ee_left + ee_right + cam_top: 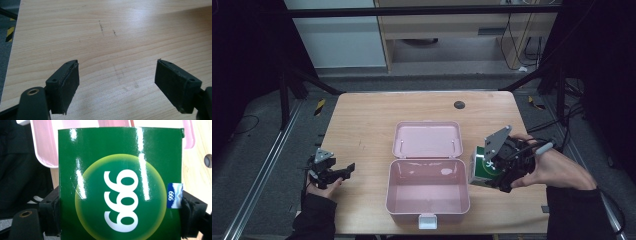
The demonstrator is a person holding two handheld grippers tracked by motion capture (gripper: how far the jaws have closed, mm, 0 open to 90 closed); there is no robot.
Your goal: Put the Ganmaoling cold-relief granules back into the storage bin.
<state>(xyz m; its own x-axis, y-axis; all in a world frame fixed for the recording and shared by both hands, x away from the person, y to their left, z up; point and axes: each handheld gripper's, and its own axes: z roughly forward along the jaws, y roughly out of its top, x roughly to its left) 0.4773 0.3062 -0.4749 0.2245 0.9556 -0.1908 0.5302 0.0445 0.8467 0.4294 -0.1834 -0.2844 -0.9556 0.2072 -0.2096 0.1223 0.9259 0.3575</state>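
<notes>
1. Green box (482,169) is the thing in hand: a glossy carton with white sides, a yellow-green circle and white digits "999" on its green face. In the high view it is at about 4 o'clock from the table's centre, just beside the right wall of the pink case, and it is held above the wood.
2. Wooden table (362,125) is the largest thing. It is light brown, with some thin dark scratches that the left gripper view shows between the jaws.
3. Pink case (427,197) sits in the middle, towards 6 o'clock. It is open: the lid (427,139) lies flat back at 12 o'clock of the tray, and a white latch (427,220) is on the near rim.
4. Right gripper (499,175) is at 3 o'clock of the case, in the person's right hand (557,170). Its jaws pinch the green box from two sides; in the right gripper view the pads press on both edges of the carton (120,195).
5. Left gripper (346,170) is at 9 o'clock of the case, well apart from it, low over the table. Its jaws are spread wide with bare wood between them.
6. Small dark round spot (459,104) is on the table at 12 o'clock, beyond the lid.
</notes>
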